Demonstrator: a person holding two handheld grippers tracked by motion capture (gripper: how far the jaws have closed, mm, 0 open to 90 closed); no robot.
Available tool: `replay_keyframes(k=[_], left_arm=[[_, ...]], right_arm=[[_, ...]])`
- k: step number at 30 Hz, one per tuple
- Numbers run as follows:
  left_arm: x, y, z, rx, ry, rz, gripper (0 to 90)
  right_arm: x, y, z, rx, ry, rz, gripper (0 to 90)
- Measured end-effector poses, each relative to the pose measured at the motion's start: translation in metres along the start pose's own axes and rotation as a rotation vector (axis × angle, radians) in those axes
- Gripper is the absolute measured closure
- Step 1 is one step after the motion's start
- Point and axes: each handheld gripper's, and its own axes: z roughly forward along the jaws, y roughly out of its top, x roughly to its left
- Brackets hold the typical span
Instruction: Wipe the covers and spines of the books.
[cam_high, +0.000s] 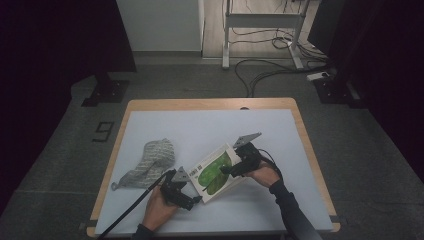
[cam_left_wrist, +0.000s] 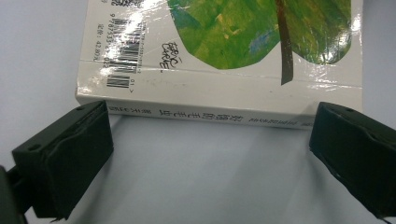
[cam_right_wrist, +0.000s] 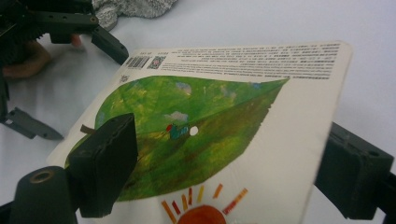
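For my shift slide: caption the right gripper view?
Right gripper straddles the tilted picture book, jaws on either side of its green-leaf cover.

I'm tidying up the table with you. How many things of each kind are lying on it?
Book: 1
Grey cloth: 1
Total: 2

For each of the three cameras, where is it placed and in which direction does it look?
High view: above the person's side, looking forward and down on the table; both forearms, hands and grippers show.
Left gripper view: on the left gripper, facing the book spine between open jaws.
Right gripper view: on the right gripper, looking across the book's tilted cover; the left gripper shows farther off.
Shared: all three show the book.
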Motion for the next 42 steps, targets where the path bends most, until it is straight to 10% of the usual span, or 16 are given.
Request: replay_keyframes(k=[16,42], left_arm=[[0.000,0.000,0.000,0.001,-0.001,0.001,0.0],[0.006,0.005,-0.008,-0.007,-0.032,-0.064,0.0]], right_arm=[[0.000,-0.004,-0.011,0.092,0.016,-0.052,29.8],[0.002,-0.028,-0.025,0.075,0.015,-0.069,50.0]])
